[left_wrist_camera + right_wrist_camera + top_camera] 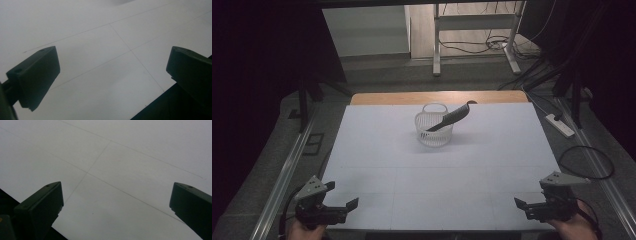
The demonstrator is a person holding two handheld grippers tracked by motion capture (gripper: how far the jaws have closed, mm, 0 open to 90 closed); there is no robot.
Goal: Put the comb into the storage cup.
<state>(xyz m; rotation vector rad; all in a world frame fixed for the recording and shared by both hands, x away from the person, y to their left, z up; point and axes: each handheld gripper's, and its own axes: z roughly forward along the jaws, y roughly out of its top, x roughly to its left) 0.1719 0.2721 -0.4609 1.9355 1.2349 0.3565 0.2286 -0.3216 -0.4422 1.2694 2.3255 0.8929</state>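
Observation:
A small white lattice basket [433, 132] stands on the white table [377, 150], a little beyond its middle. A black comb [452, 118] rests in it, its handle leaning out over the rim to the upper right. At the near left corner, a hand holds my left gripper [342, 195] open, with nothing between the jaws. My right gripper [530, 198] sits open at the near right corner, also held by a hand. The left gripper [112, 72] and the right gripper [116, 202] each have wide-spread jaws over bare white tabletop.
A wooden strip [439, 97] borders the table's far edge. Metal rails [287, 170] run along both sides. On the floor to the right lie a white power strip [560, 125] and a looped black cable [584, 162]. A desk frame [437, 45] stands behind.

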